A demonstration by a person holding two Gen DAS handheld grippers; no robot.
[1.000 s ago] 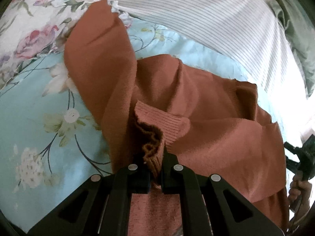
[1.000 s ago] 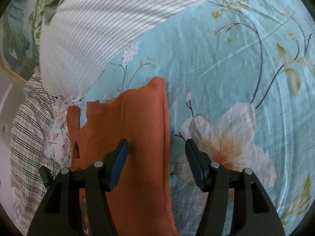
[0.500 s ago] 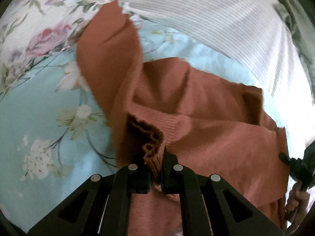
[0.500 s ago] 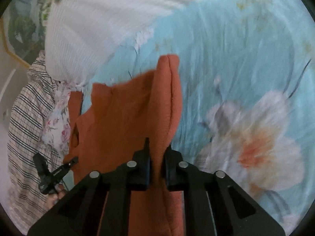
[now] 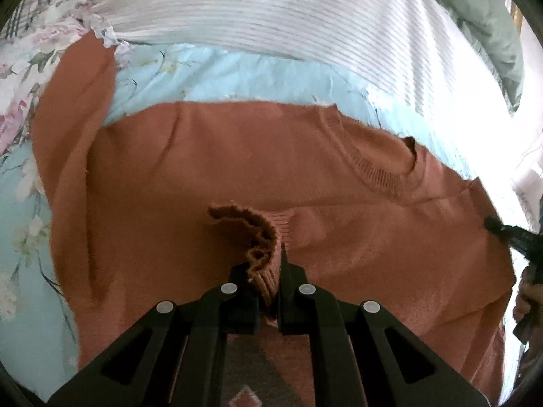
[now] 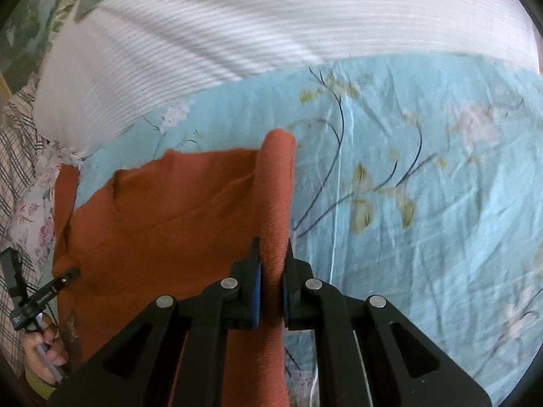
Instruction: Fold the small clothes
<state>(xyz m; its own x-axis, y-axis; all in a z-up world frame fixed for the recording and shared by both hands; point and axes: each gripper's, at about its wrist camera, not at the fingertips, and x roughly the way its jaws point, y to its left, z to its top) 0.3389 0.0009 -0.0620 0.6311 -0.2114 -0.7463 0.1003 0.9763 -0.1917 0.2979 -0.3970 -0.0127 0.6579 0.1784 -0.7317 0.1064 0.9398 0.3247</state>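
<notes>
A rust-orange knit sweater [image 5: 237, 176] lies spread on the bed, on a light blue floral sheet [image 6: 424, 203]. No basket, box or other container shows in either view.

The left gripper [image 5: 268, 271] is clamped tight on a bunched ribbed edge [image 5: 258, 234] of the sweater, the knit ruffled up between its black fingers [image 5: 288, 271]. The right gripper [image 6: 271, 264] is closed too, its blue-padded fingers [image 6: 257, 291] pinching a raised ridge of the same sweater [image 6: 163, 224] along its right-hand border, where the orange fabric meets the sheet.

From the left wrist view the sweater stretches wide across the frame. Its round ribbed neckline [image 5: 390, 173] sits toward the upper right, and one sleeve [image 5: 71, 129] runs up the left side toward a pink flowered cloth [image 5: 20, 78]. At the far right edge the other gripper's black tip [image 5: 509, 234] touches the sweater, with a hand [image 5: 527, 298] behind it.

The right wrist view shows what the left does not: a broad open stretch of the blue sheet to the right of the garment, a checked fabric [image 6: 17, 156] at the far left, and the left hand [image 6: 44, 346] low at the left edge, gripping its handle. Both views take in a white ribbed pillow or cover [image 6: 237, 27] lying beyond the sweater, with a green cloth [image 5: 482, 17] behind it.
</notes>
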